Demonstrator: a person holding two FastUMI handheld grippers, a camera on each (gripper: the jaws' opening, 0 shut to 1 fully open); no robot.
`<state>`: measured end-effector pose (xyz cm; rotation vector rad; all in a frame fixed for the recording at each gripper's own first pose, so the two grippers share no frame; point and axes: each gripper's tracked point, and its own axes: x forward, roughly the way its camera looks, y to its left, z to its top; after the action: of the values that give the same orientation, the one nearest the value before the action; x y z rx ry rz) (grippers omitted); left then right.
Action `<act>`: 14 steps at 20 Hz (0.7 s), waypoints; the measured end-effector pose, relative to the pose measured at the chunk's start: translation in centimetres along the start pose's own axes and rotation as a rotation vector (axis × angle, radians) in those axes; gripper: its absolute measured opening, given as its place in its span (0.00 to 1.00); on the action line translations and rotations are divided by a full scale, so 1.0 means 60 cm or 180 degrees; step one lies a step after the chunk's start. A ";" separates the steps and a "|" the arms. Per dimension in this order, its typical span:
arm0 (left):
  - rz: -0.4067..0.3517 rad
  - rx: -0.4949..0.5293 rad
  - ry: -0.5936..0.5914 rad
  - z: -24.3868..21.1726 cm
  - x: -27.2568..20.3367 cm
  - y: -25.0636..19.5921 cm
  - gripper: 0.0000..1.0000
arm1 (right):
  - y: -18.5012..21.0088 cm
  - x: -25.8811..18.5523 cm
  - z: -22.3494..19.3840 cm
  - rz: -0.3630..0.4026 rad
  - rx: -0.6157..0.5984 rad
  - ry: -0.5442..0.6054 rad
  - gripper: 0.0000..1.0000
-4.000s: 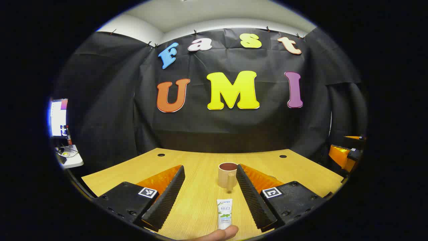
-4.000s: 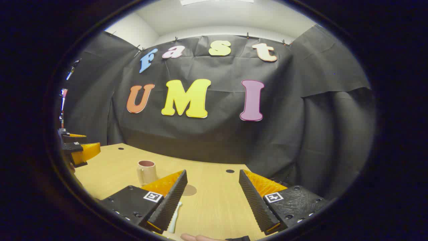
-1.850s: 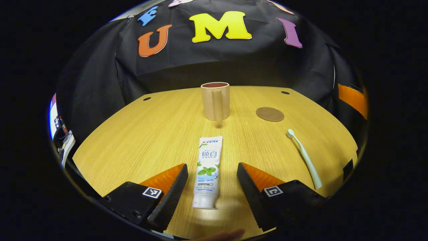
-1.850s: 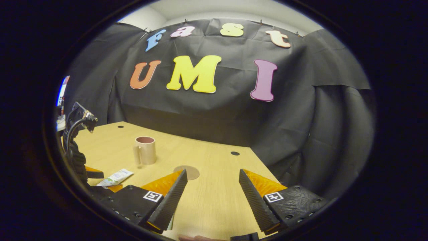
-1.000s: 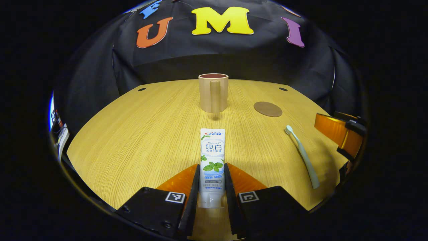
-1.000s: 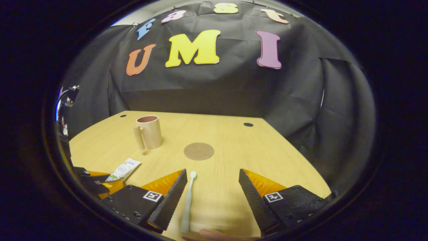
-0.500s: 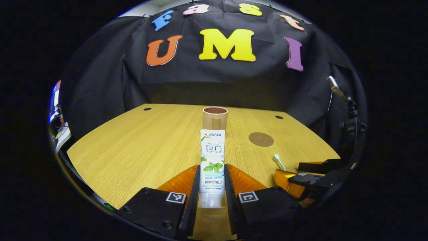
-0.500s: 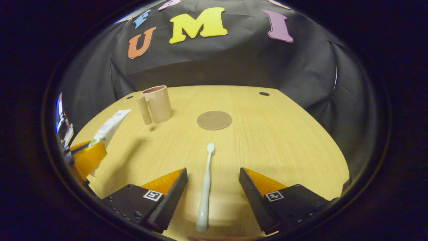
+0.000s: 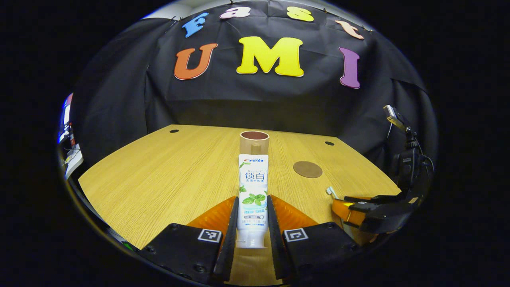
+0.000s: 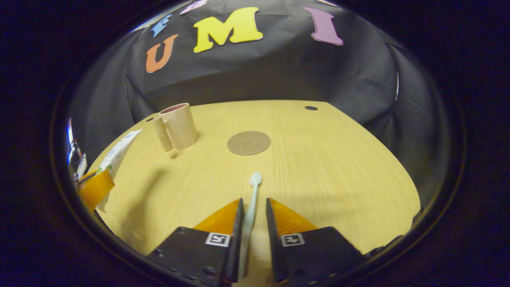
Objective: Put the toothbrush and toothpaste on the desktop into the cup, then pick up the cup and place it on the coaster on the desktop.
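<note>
My left gripper (image 9: 252,199) is shut on the lower end of a white toothpaste tube (image 9: 252,175). The tube is held off the desk, pointing at the beige cup (image 9: 254,142) straight ahead. In the right gripper view the tube (image 10: 119,150) hangs over its shadow, left of the cup (image 10: 178,126). My right gripper (image 10: 254,201) sits low over the pale toothbrush (image 10: 252,195), which lies on the desk. Its jaws are narrowed around the handle, with bare desk showing on the handle's right side. The round brown coaster (image 10: 249,142) lies beyond the brush head.
The wooden desk (image 9: 167,175) has small round cable holes (image 9: 174,130) near its back edge, with the black cloth wall behind. A side stand with a screen (image 9: 65,131) is off the desk's left edge. My right gripper (image 9: 342,204) shows low at the right.
The left gripper has raised the toothpaste off the desk. The right gripper has come down over the toothbrush, and its fingers have gone from wide open to a narrow gap.
</note>
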<state>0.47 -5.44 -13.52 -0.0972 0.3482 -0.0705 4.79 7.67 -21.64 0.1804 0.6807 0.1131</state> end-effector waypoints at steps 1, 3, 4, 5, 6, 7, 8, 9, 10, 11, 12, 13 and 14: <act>0.0000 0.0005 -0.0003 -0.001 -0.001 -0.001 0.43 | 0.002 0.003 -0.003 0.0058 0.0028 0.0014 0.10; -0.0019 0.0009 -0.0029 0.000 -0.003 -0.005 0.43 | 0.003 0.003 0.002 0.0165 0.0123 0.0013 0.00; -0.0038 0.0005 -0.0044 0.001 -0.002 -0.007 0.43 | 0.003 0.002 0.006 0.0215 0.0129 0.0016 0.01; -0.0047 -0.0002 -0.0047 0.002 -0.001 -0.007 0.43 | 0.002 0.002 0.005 0.0246 0.0134 0.0005 0.01; -0.0043 0.0000 -0.0038 0.001 0.000 -0.006 0.43 | 0.002 0.000 0.009 0.0270 0.0131 -0.0014 0.01; -0.0032 -0.0005 -0.0039 0.002 -0.001 -0.004 0.43 | 0.003 -0.006 0.019 0.0292 0.0146 -0.0092 0.01; -0.0011 -0.0020 -0.0052 0.005 0.000 0.001 0.43 | 0.004 -0.017 0.035 0.0294 0.0148 -0.0234 0.01; 0.0004 -0.0032 -0.0068 0.009 -0.002 0.002 0.43 | 0.005 -0.032 0.053 0.0287 0.0121 -0.0412 0.00; 0.0008 -0.0048 -0.0094 0.013 -0.004 0.003 0.43 | 0.009 -0.053 0.074 0.0293 0.0091 -0.0605 0.01; 0.0013 -0.0065 -0.0120 0.017 -0.006 0.004 0.43 | 0.014 -0.076 0.093 0.0310 0.0067 -0.0804 0.00; 0.0011 -0.0074 -0.0152 0.023 -0.008 0.005 0.43 | 0.020 -0.102 0.113 0.0319 0.0037 -0.0995 0.00; 0.0015 -0.0085 -0.0195 0.028 -0.011 0.006 0.43 | 0.024 -0.126 0.128 0.0309 -0.0010 -0.1178 0.00; 0.0013 -0.0085 -0.0247 0.036 -0.015 0.005 0.43 | 0.029 -0.153 0.142 0.0297 -0.0063 -0.1341 0.00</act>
<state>0.37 -4.87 -11.26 -0.1251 0.2720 -0.0577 3.04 6.79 -9.17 0.2092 0.2512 0.1656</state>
